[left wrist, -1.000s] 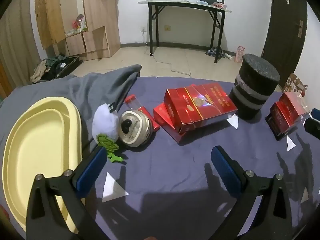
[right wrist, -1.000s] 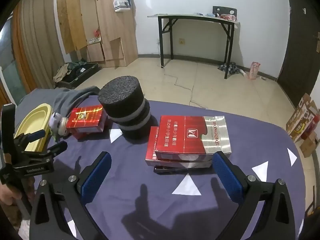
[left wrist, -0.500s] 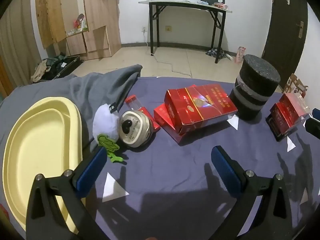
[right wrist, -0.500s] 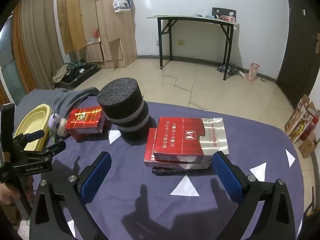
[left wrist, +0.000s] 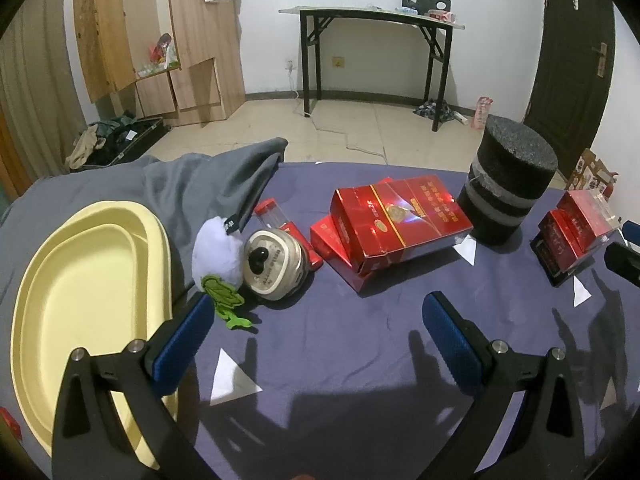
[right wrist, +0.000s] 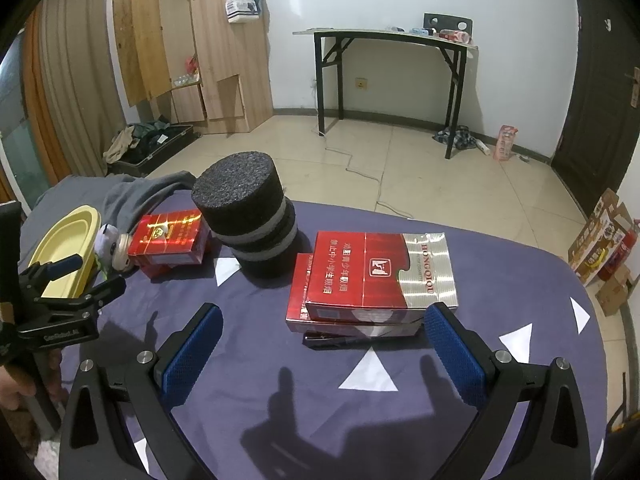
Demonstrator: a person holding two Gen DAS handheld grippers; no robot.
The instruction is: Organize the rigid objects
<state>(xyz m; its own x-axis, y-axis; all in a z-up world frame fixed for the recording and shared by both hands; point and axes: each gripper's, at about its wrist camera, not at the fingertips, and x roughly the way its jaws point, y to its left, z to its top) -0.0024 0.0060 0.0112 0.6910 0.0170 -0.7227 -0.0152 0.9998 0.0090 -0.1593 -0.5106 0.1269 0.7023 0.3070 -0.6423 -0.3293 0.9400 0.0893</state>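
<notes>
Where purple cloth (left wrist: pixel 340 360) covers it, tiled floor (right wrist: pixel 420 168), black desk (right wrist: pixel 392 40) beyond

1. Tablecloth (left wrist: pixel 340 360): dark purple, white triangles
2. Tray (left wrist: pixel 60 300): pale yellow
3. Foam cylinder (right wrist: pixel 250 228): black, two grey bands
4. Carton (right wrist: pixel 380 276): red, silver end
5. Box stack (left wrist: pixel 396 224): red, gold stripe
6. Finger pads (right wrist: pixel 192 350): blue on black frame
7. Plush (left wrist: pixel 218 252): white, green trim
8. Cloth (left wrist: pixel 200 184): grey
</notes>
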